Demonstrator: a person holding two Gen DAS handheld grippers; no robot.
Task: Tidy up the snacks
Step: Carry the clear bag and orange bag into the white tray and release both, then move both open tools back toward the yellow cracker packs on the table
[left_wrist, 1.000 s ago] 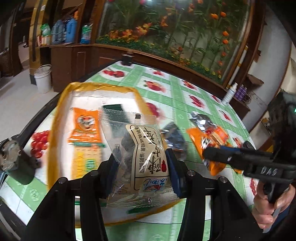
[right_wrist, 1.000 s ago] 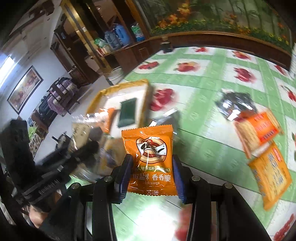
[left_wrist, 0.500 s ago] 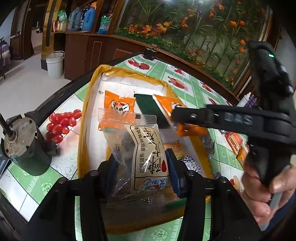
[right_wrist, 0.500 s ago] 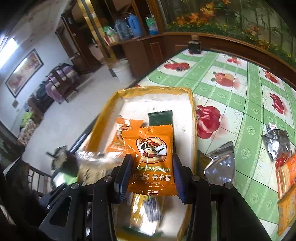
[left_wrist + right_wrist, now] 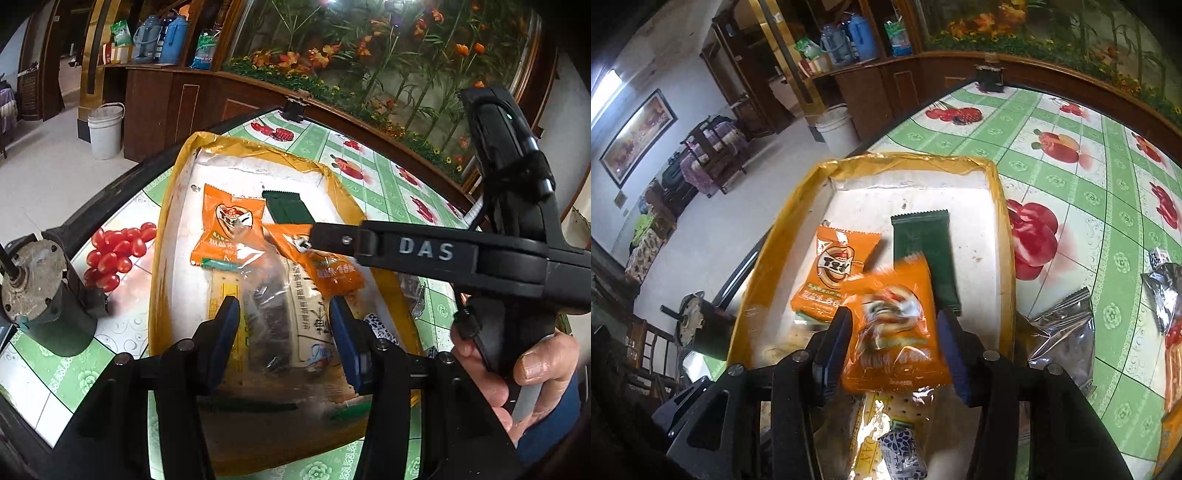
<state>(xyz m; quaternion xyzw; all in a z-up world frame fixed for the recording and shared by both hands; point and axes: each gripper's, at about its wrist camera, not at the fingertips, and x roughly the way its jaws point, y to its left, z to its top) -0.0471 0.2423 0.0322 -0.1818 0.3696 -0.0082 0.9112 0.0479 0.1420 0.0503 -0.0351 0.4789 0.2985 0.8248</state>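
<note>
Over the yellow-rimmed tray — orange packet between right tongs

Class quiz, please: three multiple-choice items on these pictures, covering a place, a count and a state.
1. Where is the silver foil bag relative to the tray? A inside it B beside it, on the tablecloth C under it
2. How many orange packets show within the tray's rim? A one B two C four
3. How is the dark green packet? A lying flat B standing on end C gripped in jaws
Key: B, it rests outside the rim; B, two show there; A, flat on the tray floor.
</note>
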